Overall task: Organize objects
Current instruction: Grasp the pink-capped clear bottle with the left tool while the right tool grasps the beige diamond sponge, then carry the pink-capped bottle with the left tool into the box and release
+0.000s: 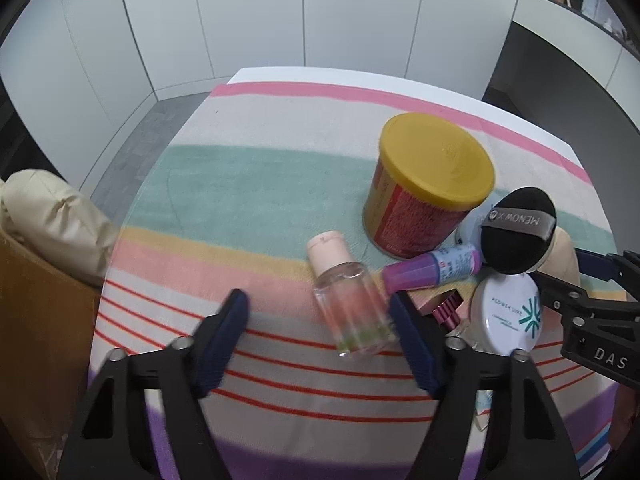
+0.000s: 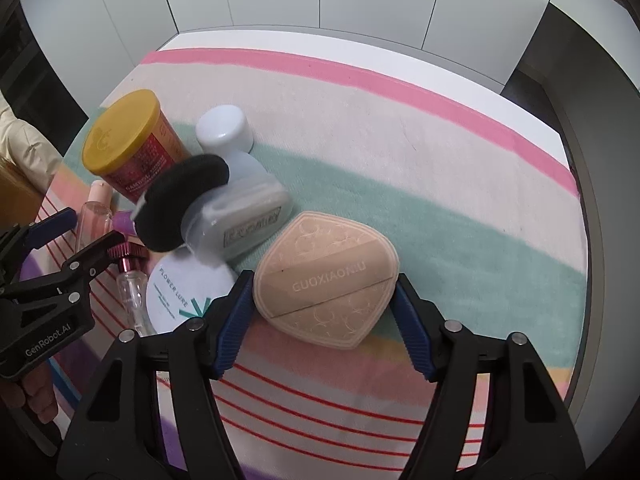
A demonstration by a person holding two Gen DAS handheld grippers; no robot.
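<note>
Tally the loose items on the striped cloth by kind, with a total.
Canisters: 1, yellow-lidded can
Bottles: 4, clear bottle, purple bottle, white-capped bottle, glass bottle with dark pink cap
Puffs: 2, black puff, beige puff
Compacts: 1, white round compact
Total: 8

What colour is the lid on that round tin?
Yellow. The tin's lid shows best in the left wrist view.
</note>
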